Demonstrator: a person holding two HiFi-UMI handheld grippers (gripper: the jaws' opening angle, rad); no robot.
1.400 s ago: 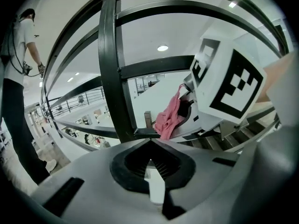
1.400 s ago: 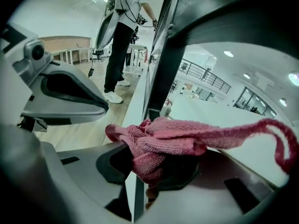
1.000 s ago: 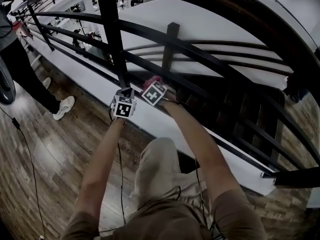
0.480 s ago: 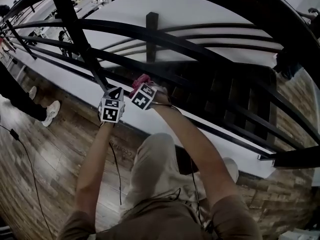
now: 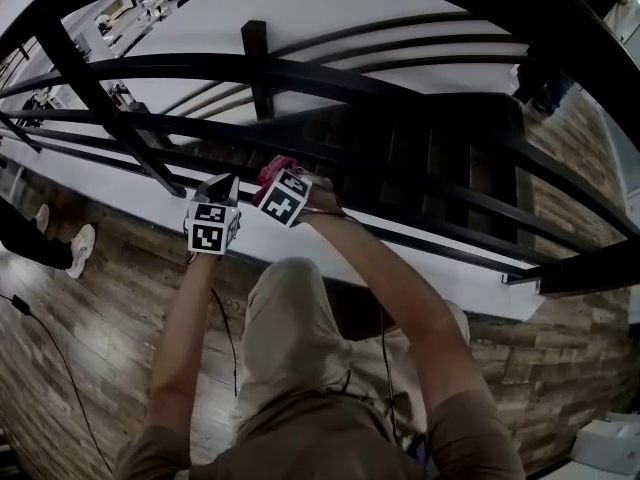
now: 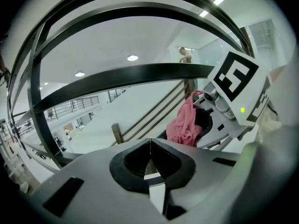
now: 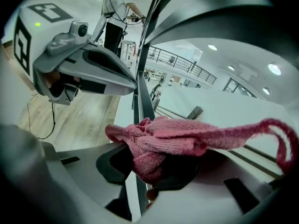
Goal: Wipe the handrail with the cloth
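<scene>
A pink cloth is held at the black handrail for wiping.

The big handrail (image 5: pixel 400 80) has many dark bars that cross in front of the person, above the wooden floor (image 5: pixel 90 348). The bars and a post (image 5: pixel 258 58) crowd the way, so the tools must slip between them. The right gripper (image 5: pixel 270 175) pinches the bunched cloth (image 5: pixel 277 166) tight so that it can rub a low bar; whether it touches is hard to tell. The left gripper (image 5: pixel 226 184) sits just beside it, fingers pressed together with nothing in them, out of the way.
</scene>
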